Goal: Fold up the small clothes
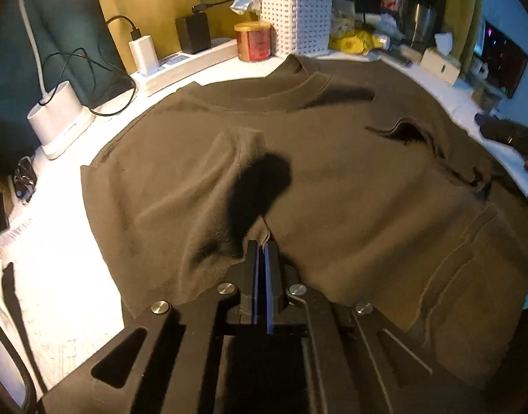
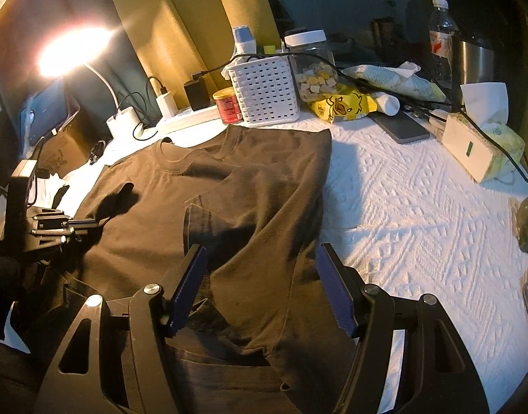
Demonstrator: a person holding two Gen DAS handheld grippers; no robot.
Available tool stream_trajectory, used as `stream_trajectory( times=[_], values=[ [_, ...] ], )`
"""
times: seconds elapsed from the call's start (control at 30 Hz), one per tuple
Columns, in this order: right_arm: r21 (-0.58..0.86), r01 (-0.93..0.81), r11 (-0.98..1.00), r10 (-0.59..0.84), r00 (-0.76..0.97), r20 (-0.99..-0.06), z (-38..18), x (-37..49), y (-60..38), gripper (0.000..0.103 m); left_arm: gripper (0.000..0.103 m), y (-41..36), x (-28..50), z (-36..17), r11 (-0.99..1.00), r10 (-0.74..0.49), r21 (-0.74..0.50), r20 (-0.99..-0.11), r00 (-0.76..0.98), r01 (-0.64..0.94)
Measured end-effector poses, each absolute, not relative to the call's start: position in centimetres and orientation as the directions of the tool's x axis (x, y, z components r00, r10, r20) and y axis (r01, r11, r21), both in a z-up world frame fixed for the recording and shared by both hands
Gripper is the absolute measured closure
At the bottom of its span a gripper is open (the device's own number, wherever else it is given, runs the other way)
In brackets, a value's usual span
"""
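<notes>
A dark brown T-shirt (image 1: 333,172) lies spread on a white textured cover (image 2: 419,207), collar (image 1: 264,101) toward the far clutter. My left gripper (image 1: 264,243) is shut, with a raised ridge of the shirt's lower left part pinched between its blue pads. The right wrist view shows the same gripper (image 2: 86,222) at the shirt's left edge. There the shirt (image 2: 264,179) has its right side folded over onto the body. My right gripper (image 2: 262,272) stands open just above that folded part near the hem, pads not pressing on the cloth.
Along the back edge stand a white basket (image 2: 267,93), a red can (image 2: 227,105), a power strip with chargers (image 1: 181,63) and a lit lamp (image 2: 70,51). A phone (image 2: 400,126), a tissue box (image 2: 478,148) and a yellow bag (image 2: 340,105) sit at the far right.
</notes>
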State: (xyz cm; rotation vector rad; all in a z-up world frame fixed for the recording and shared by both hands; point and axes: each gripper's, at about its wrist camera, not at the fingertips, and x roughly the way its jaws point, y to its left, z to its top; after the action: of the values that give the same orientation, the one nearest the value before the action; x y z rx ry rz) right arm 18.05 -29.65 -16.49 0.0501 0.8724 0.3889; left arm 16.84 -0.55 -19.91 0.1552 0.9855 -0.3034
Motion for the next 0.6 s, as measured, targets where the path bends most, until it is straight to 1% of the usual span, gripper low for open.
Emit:
stream_trajectory(
  times=[0.13, 0.2, 0.27, 0.4, 0.47, 0.53, 0.57, 0.6],
  values=[
    [0.195, -0.308, 0.931, 0.346, 0.580, -0.738, -16.3, 17.7, -29.6, 0.034, 0.102, -1.2, 15.9, -18.8, 0.926, -0.262, -0.059, -0.811, 0.523, 0.374],
    [0.193, -0.307, 0.932, 0.344, 0.579, -0.739, -16.3, 17.6, -29.5, 0.034, 0.102, -1.7, 15.6, -18.9, 0.915, -0.282, -0.069, -0.815, 0.506, 0.397],
    [0.188, -0.310, 0.932, 0.342, 0.578, -0.740, -16.2, 17.5, -29.4, 0.034, 0.102, -2.0, 15.5, -19.5, 0.914, -0.271, -0.059, -0.825, 0.495, 0.402],
    [0.172, -0.316, 0.933, 0.333, 0.579, -0.744, -16.1, 17.2, -29.1, 0.034, 0.099, -1.5, 15.5, -19.7, 0.935, -0.227, -0.043, -0.836, 0.499, 0.353],
    [0.165, -0.317, 0.934, 0.329, 0.581, -0.744, -15.9, 17.0, -29.1, 0.034, 0.089, -1.4, 14.8, -19.1, 0.938, -0.209, -0.021, -0.830, 0.516, 0.346],
    [0.160, -0.318, 0.935, 0.326, 0.584, -0.744, -15.8, 16.6, -29.2, 0.034, 0.058, -1.3, 14.0, -18.5, 0.938, -0.203, -0.009, -0.822, 0.532, 0.346],
    [0.158, -0.319, 0.935, 0.325, 0.585, -0.743, -15.7, 16.5, -29.2, 0.034, 0.052, -1.1, 13.5, -18.2, 0.940, -0.199, -0.003, -0.817, 0.541, 0.342],
    [0.156, -0.319, 0.935, 0.324, 0.585, -0.743, -15.7, 16.3, -29.2, 0.034, 0.048, -0.9, 13.2, -18.0, 0.941, -0.197, -0.001, -0.814, 0.547, 0.338]
  ],
)
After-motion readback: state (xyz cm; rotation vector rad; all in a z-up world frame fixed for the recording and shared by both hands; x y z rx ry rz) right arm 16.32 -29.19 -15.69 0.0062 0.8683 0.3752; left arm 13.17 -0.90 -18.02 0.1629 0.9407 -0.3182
